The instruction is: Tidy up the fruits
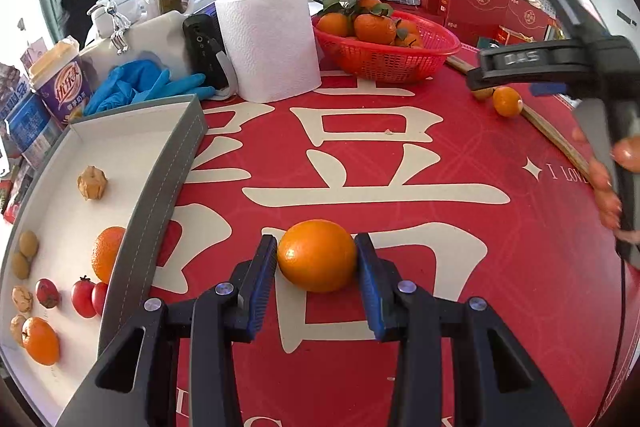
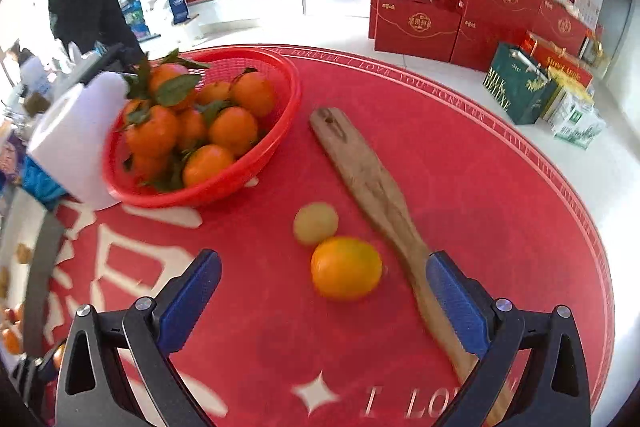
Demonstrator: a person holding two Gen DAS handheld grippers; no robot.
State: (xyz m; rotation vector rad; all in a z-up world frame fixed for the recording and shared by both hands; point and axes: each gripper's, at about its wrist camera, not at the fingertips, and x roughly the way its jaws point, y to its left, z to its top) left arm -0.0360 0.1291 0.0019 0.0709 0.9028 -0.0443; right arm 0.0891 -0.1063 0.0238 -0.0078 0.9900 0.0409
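My left gripper (image 1: 316, 259) is shut on a large orange (image 1: 317, 255) that rests on the red tablecloth, both blue pads touching its sides. Left of it lies a grey-walled white tray (image 1: 160, 183) holding oranges, small red fruits and several nuts. My right gripper (image 2: 324, 303) is open and empty, hovering over a small orange (image 2: 346, 268) and a pale yellow-green fruit (image 2: 316, 223). In the left wrist view the right gripper (image 1: 520, 67) shows at the far right above that small orange (image 1: 507, 101).
A red basket (image 2: 276, 147) of leafy mandarins stands at the back, beside a paper towel roll (image 1: 272, 43). A long wooden paddle (image 2: 372, 179) lies right of the loose fruits. Blue gloves (image 1: 148, 83), a cup and bottles crowd the far left. Red gift boxes (image 2: 480, 11) stand behind.
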